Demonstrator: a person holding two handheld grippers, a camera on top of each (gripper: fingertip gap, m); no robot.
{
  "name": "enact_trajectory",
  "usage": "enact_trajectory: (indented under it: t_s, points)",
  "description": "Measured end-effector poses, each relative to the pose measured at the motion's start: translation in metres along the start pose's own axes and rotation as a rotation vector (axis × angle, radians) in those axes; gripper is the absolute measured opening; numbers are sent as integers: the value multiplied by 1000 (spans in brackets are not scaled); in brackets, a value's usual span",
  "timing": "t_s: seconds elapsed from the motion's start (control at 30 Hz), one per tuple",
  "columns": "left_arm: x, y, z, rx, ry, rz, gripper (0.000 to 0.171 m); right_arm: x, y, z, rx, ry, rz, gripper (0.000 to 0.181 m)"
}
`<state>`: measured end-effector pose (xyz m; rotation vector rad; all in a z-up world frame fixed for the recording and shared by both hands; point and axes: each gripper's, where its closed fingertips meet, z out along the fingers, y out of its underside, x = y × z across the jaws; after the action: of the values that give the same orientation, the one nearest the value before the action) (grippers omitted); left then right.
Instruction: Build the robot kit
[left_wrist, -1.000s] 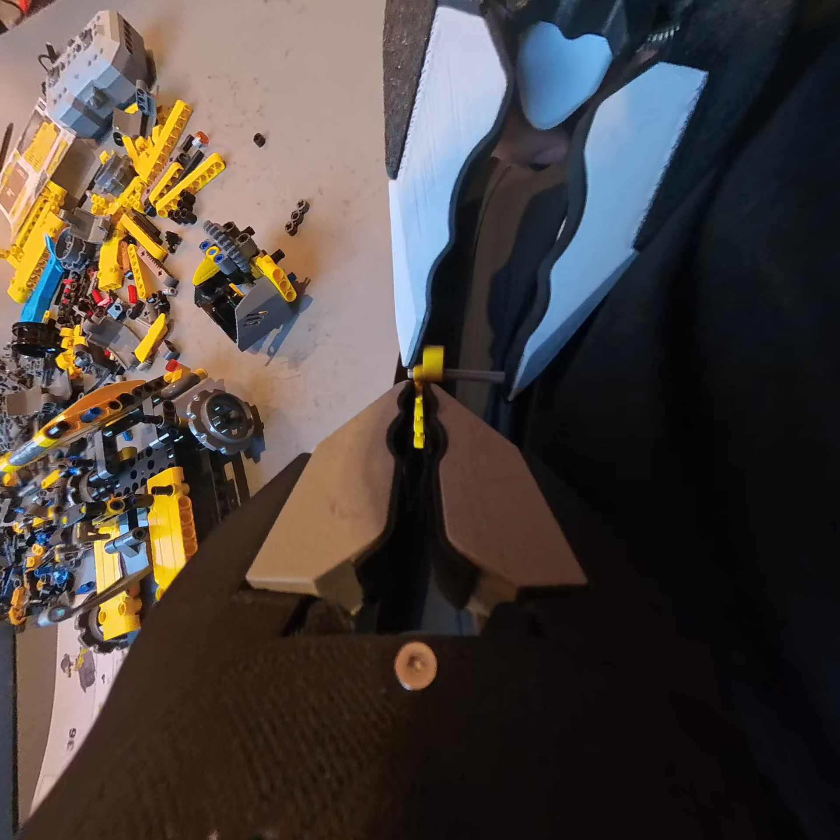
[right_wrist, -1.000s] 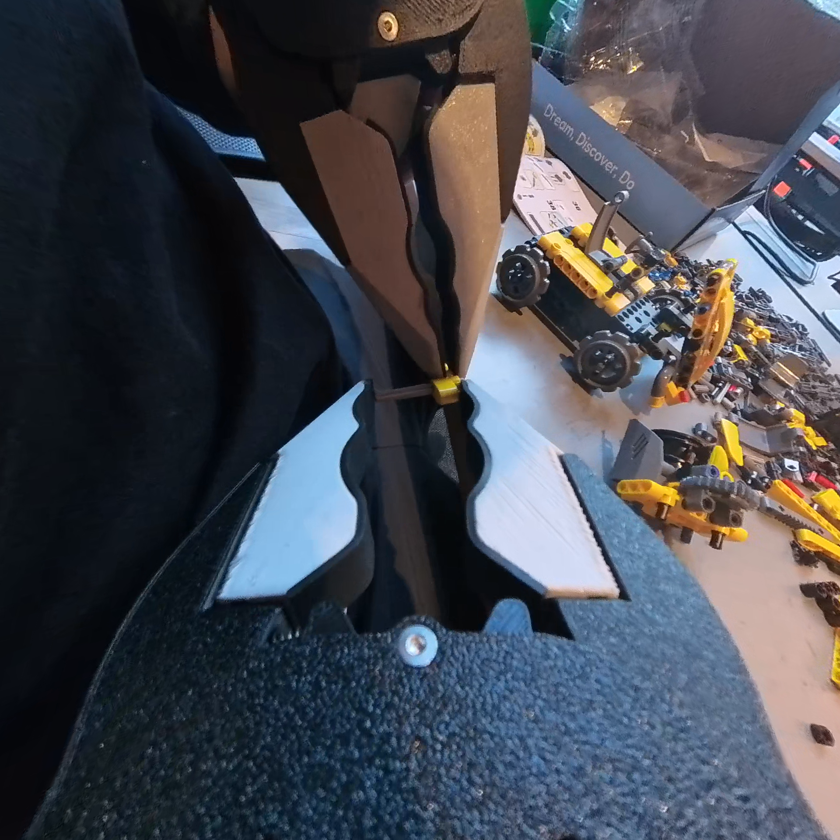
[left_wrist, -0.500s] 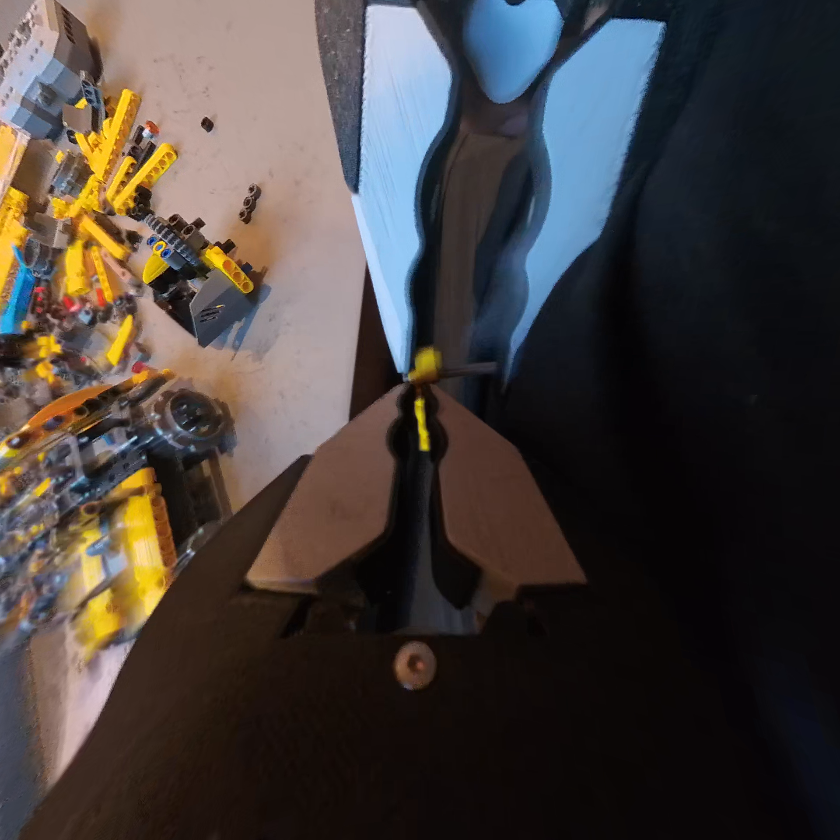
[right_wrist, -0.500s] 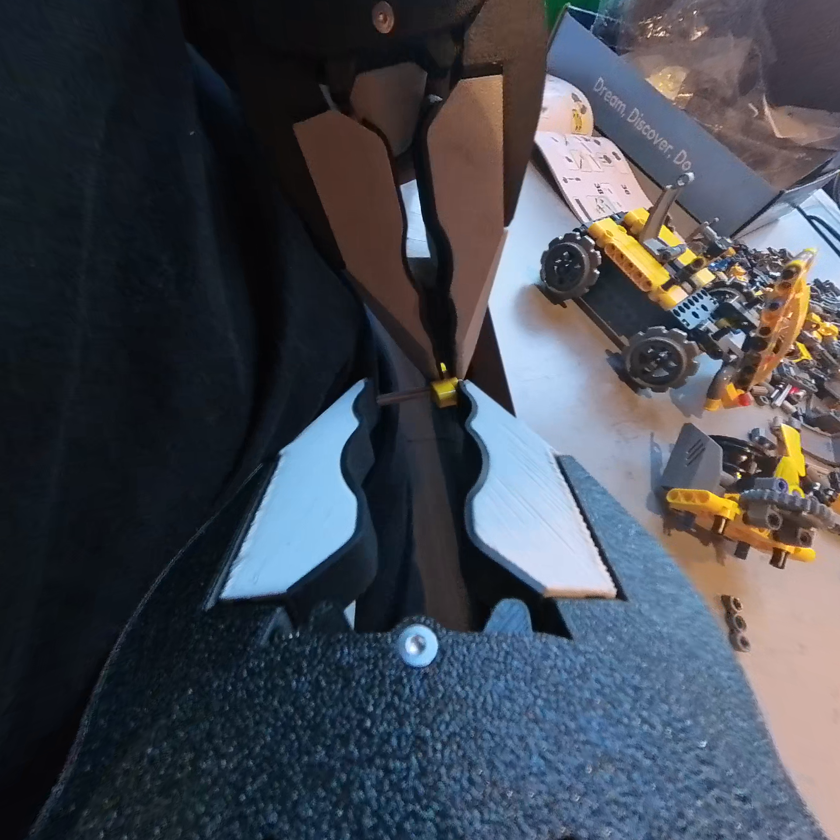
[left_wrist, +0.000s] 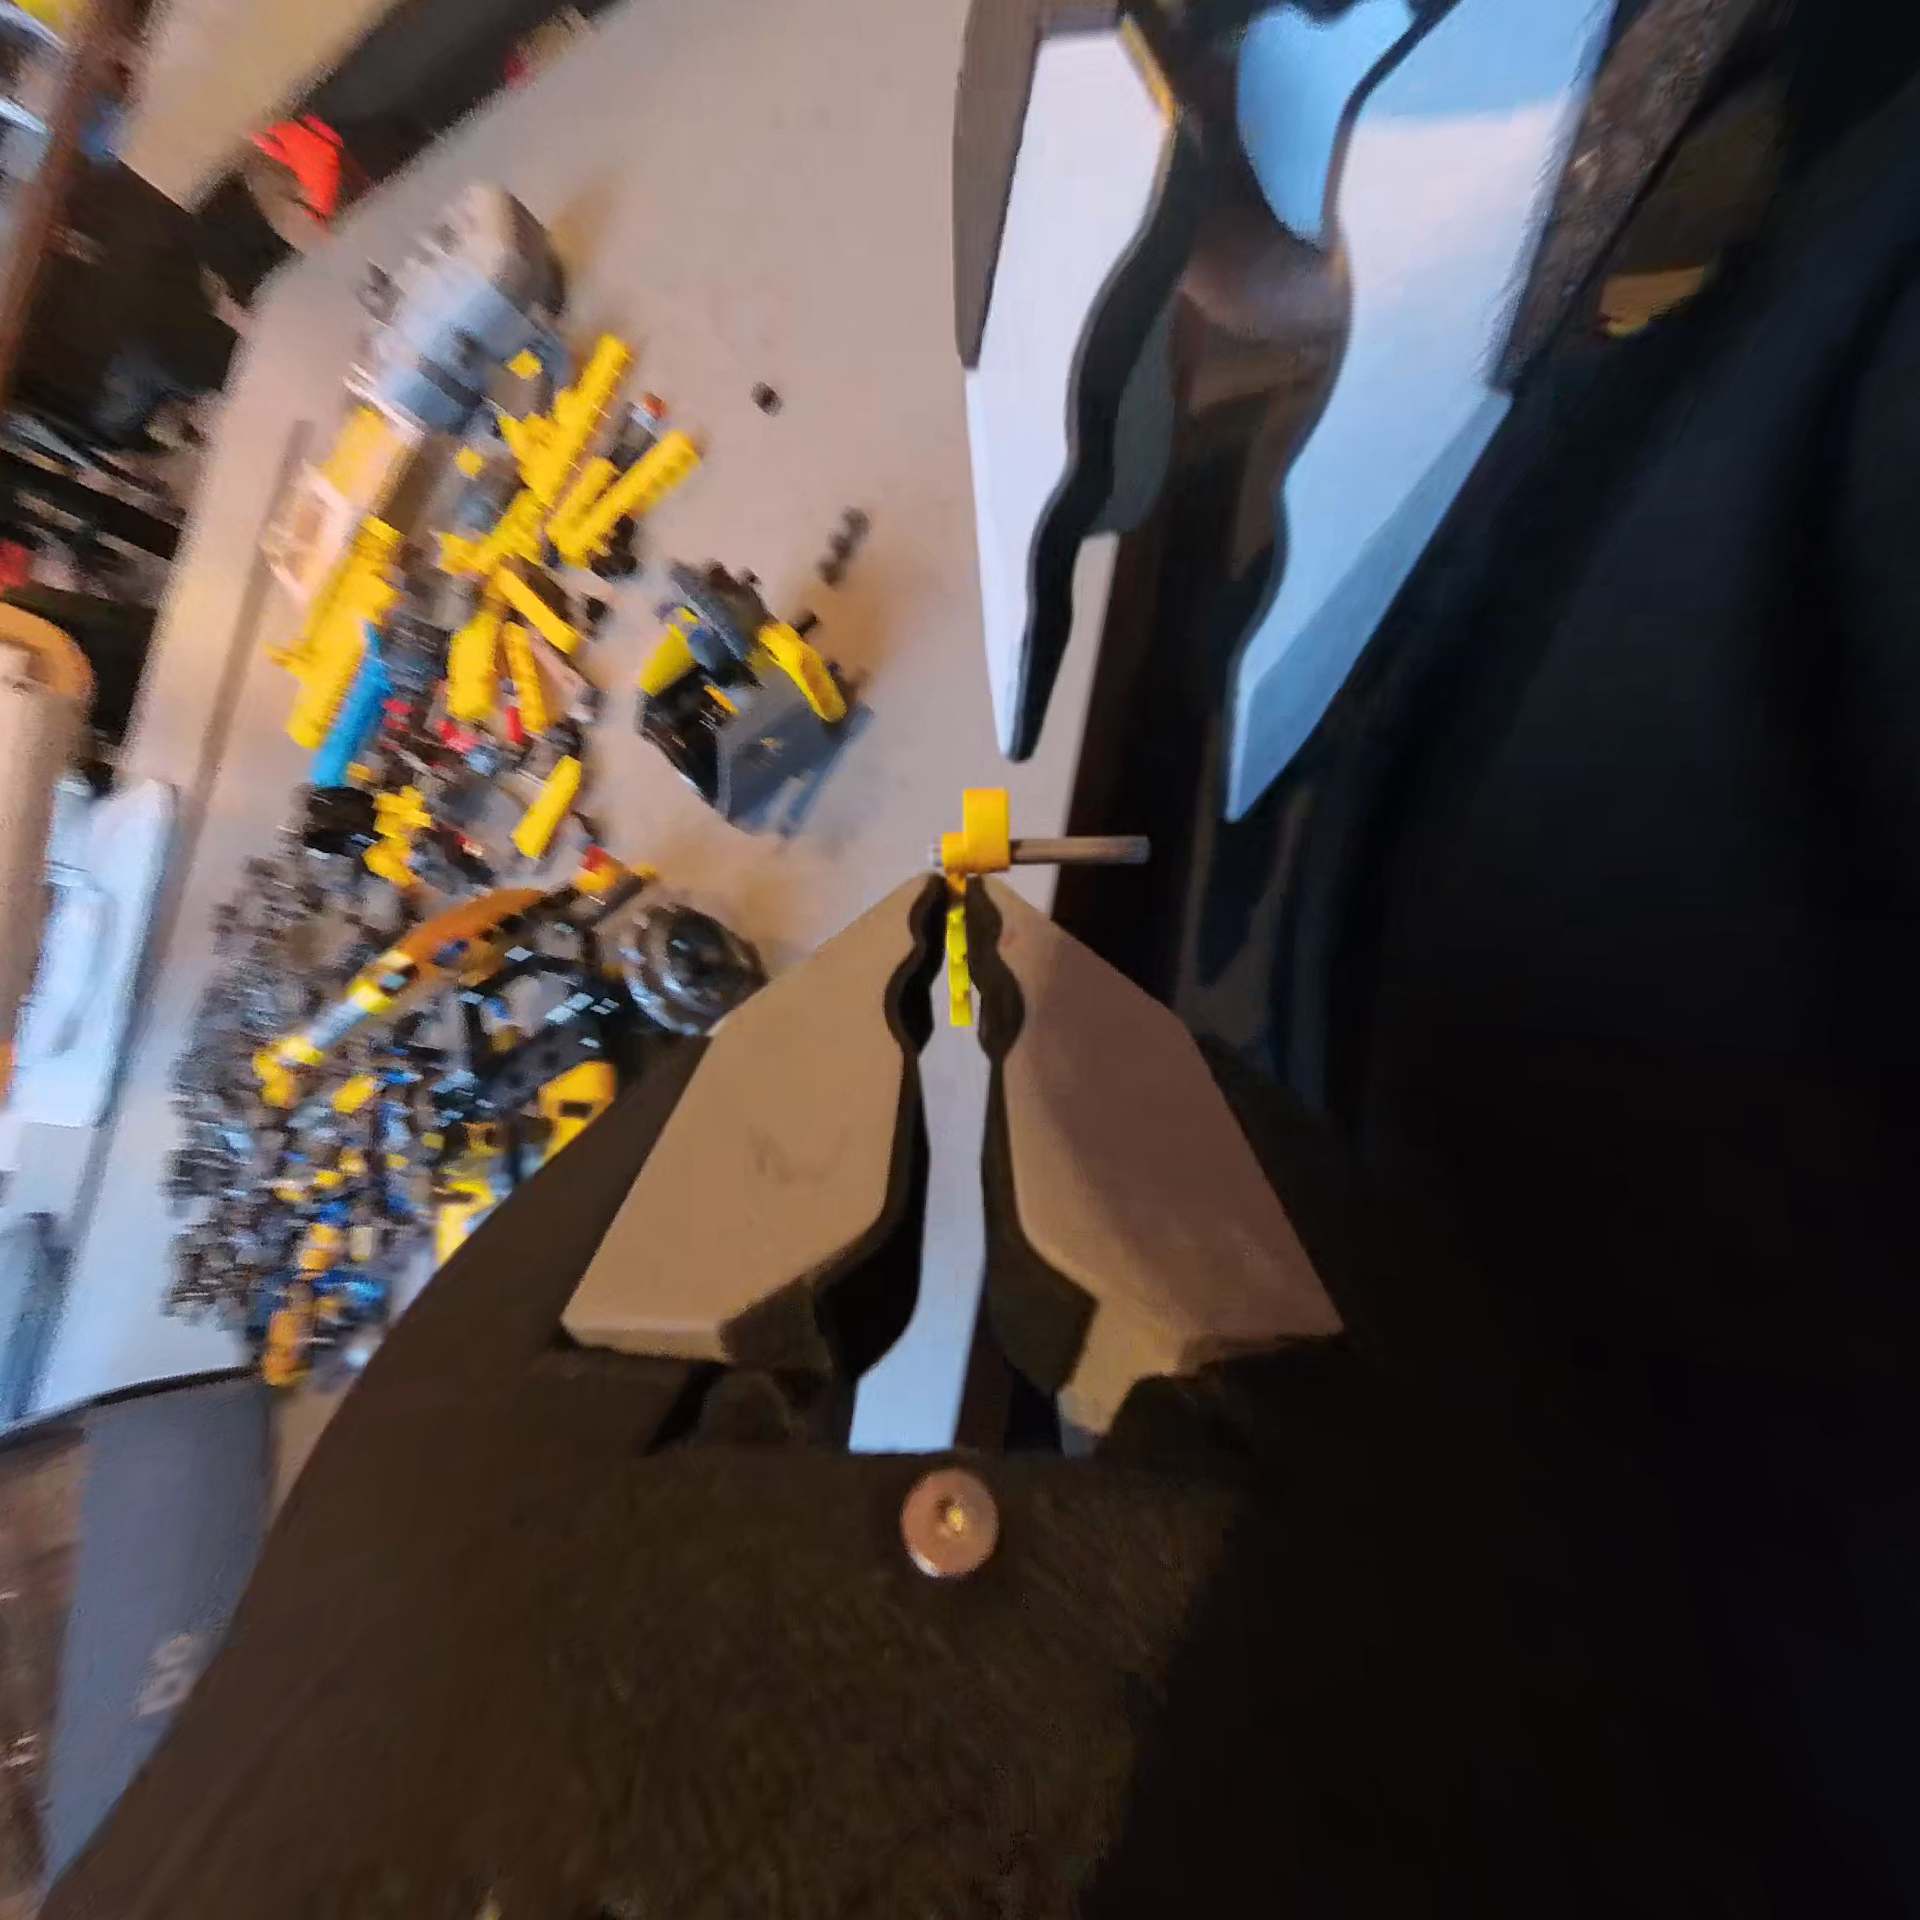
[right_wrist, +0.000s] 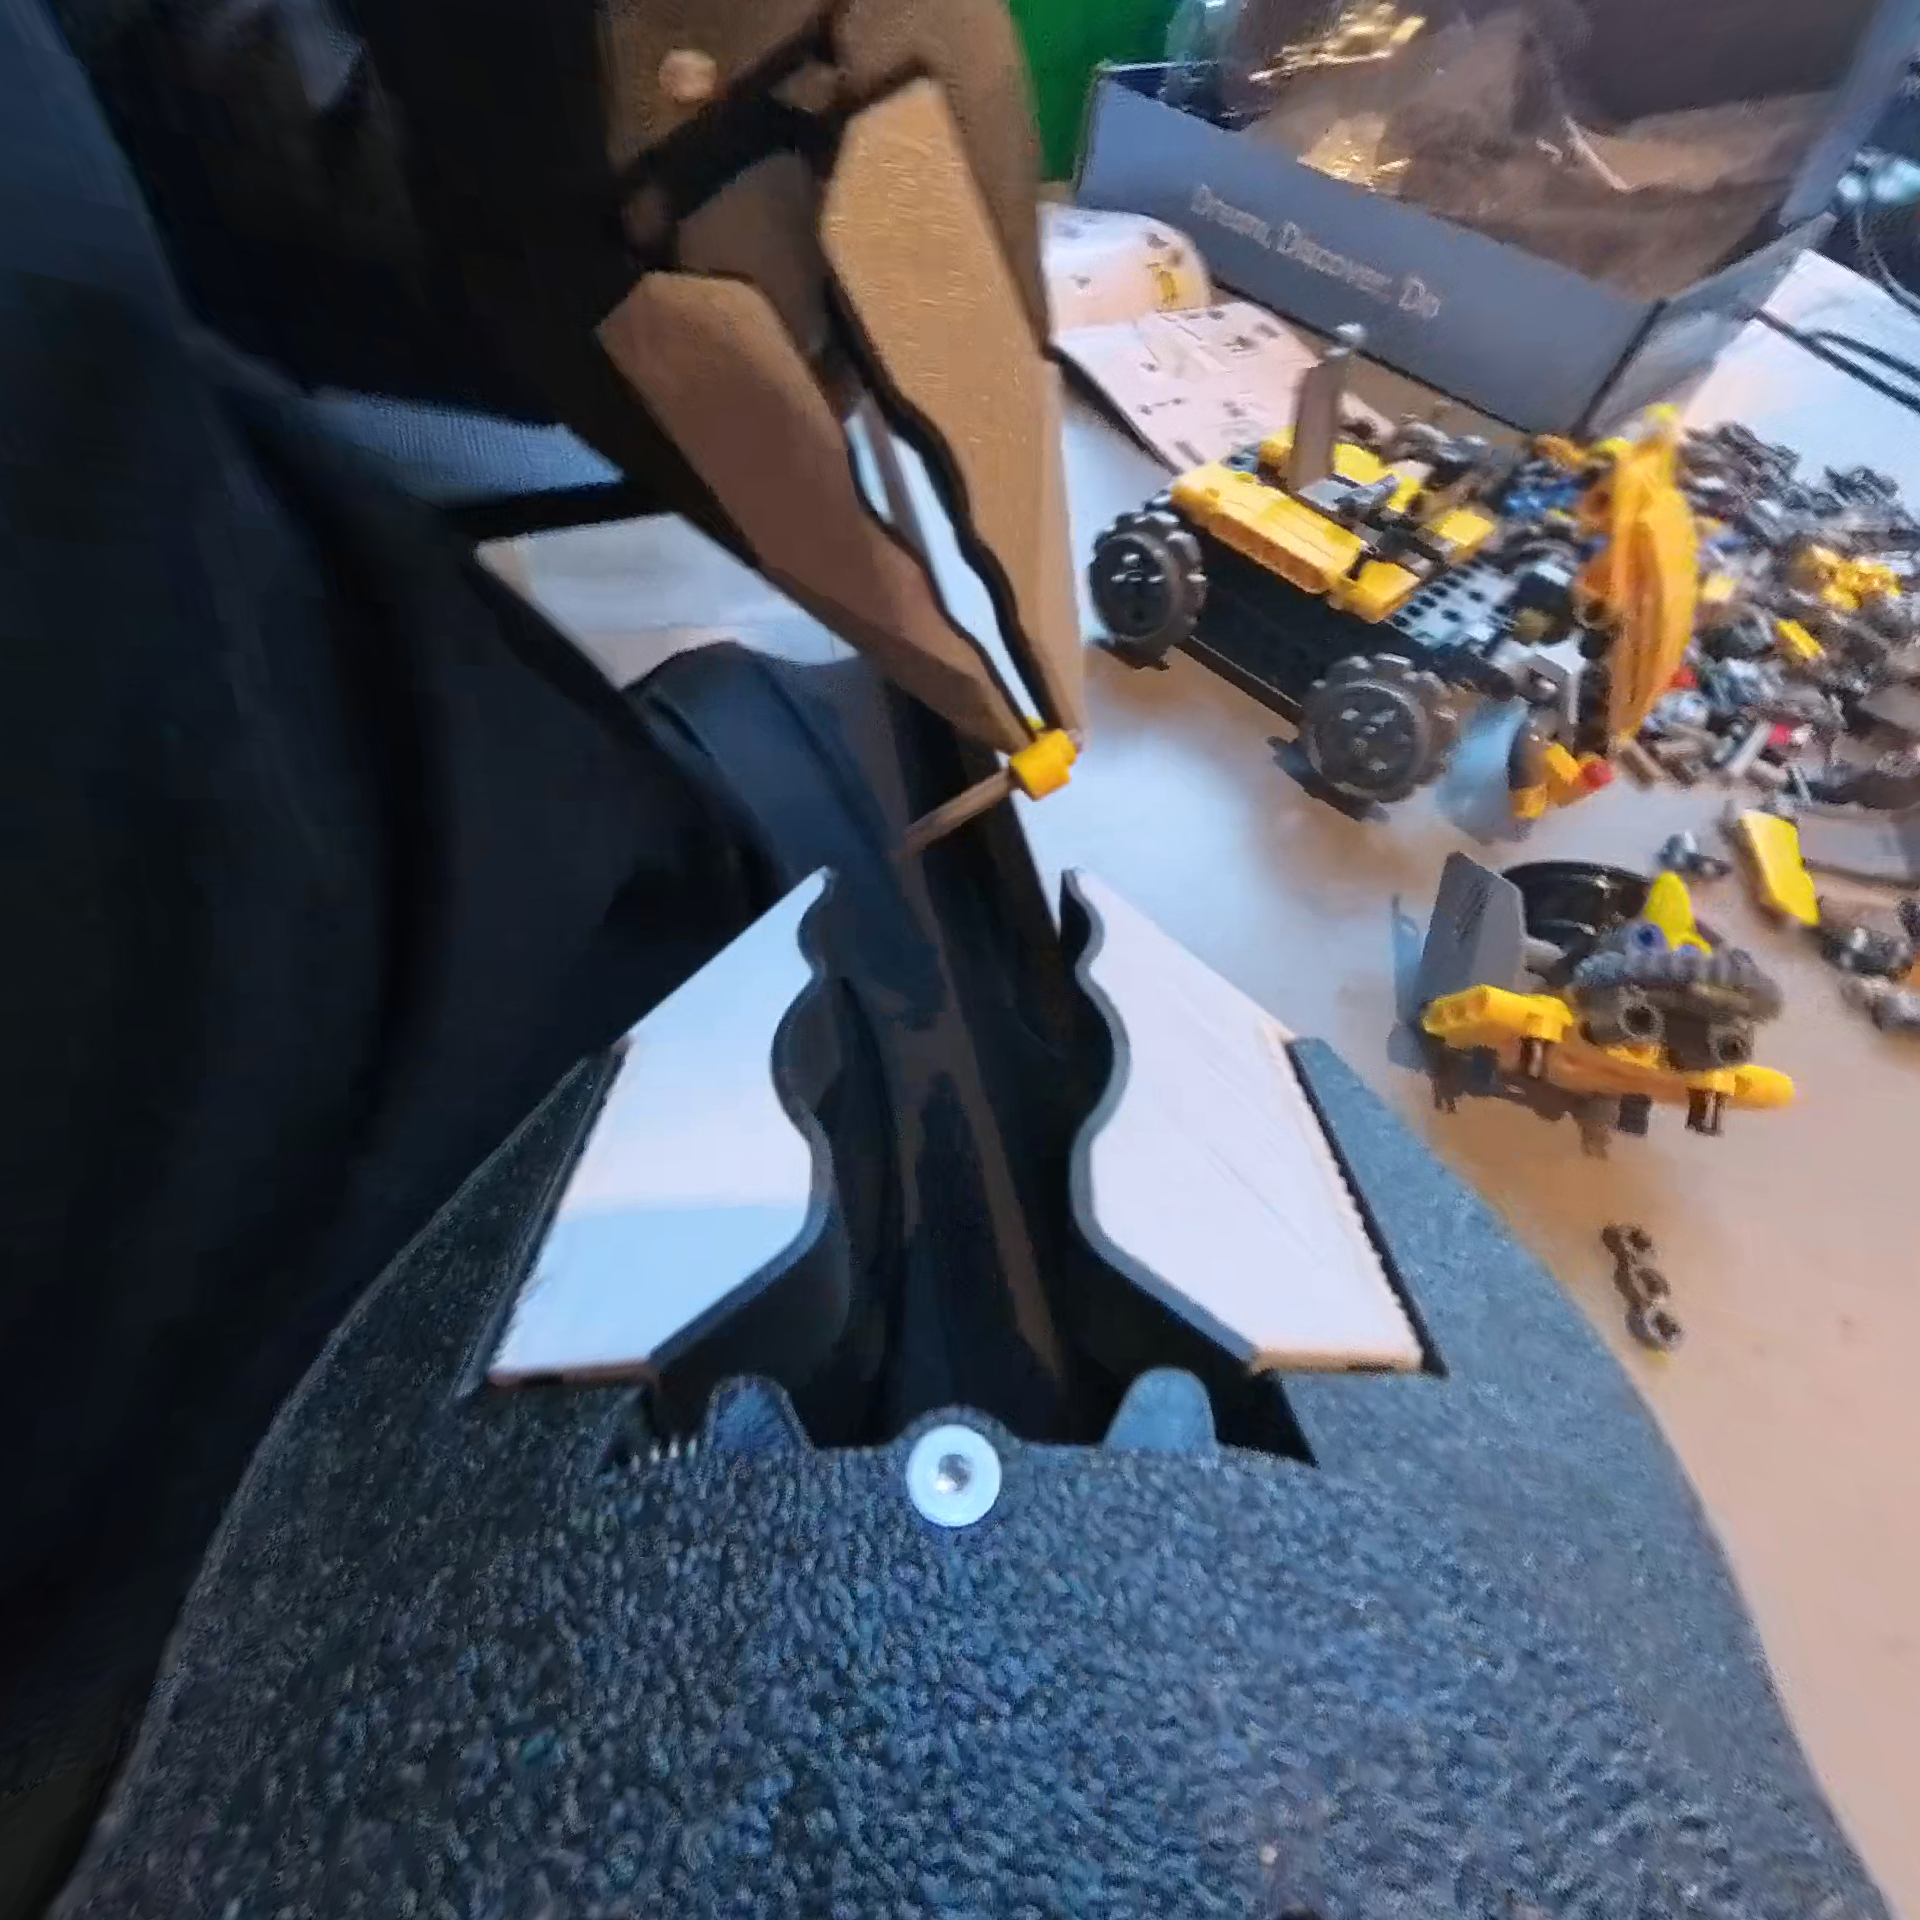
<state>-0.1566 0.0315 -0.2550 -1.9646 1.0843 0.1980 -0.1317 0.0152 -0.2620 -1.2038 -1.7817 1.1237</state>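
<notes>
My left gripper, with brown fingers, is shut on a small yellow connector. A grey axle sticks out of the connector sideways. The same gripper, connector and axle show in the right wrist view, held in the air by the table's near edge. My right gripper, with white fingers, is open and empty. It stands a short way off the axle's free end without touching it. It also shows in the left wrist view.
A yellow and black wheeled model stands on the light table, with a pile of loose parts and a small grey and yellow sub-assembly. A dark box and a booklet lie behind. A person's dark clothing is close. Both grippers' tips are close together, under 4 cm apart.
The two grippers have drawn apart: the right gripper's fingertips stood around the axle and by the connector, and now stand clear of them. The left gripper keeps its hold; both views have swung.
</notes>
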Motion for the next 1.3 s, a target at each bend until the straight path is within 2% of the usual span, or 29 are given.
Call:
enact_trajectory:
  t_s: [0.13, 0.27, 0.47, 0.6, 0.8, 0.87, 0.97, 1.1, 1.17, 1.23, 1.3]
  points:
    - [-21, -11, 1, -5, -173, 175, 1, 22, -15, -7, 57, 62, 85, 37]
    - [-29, -18, 5, -3, -289, 314, 0, 36, -21, -3, 55, 45, 169, 33]
    - [-26, -19, 11, -9, -335, 398, 1, 41, -18, 4, 56, 42, 183, 10]
    - [-29, -15, 14, -19, -376, 467, 1, 41, -18, 4, 64, 34, 211, 16]
    - [-28, -16, 15, -2, -376, 462, 1, 46, -16, 3, 67, 52, 166, 8]
    - [-25, -16, 16, 21, -334, 411, 2, 46, -13, 3, 64, 46, 154, 8]
    - [-22, -16, 13, 77, -201, 239, 10, 46, -6, 2, 43, 33, 113, 7]
    - [-21, -17, 5, 151, 42, -29, 25, 38, -3, -1, 46, -22, 73, 7]
    - [-13, -15, 6, 158, 211, -138, 21, 35, -5, -2, 60, -52, 57, 7]
    - [-13, -12, 11, 161, 297, -232, 21, 34, -6, -5, 71, -72, 38, 7]
    - [-7, -17, 11, 208, 395, -290, 10, 34, -6, -7, 69, -83, 35, 7]
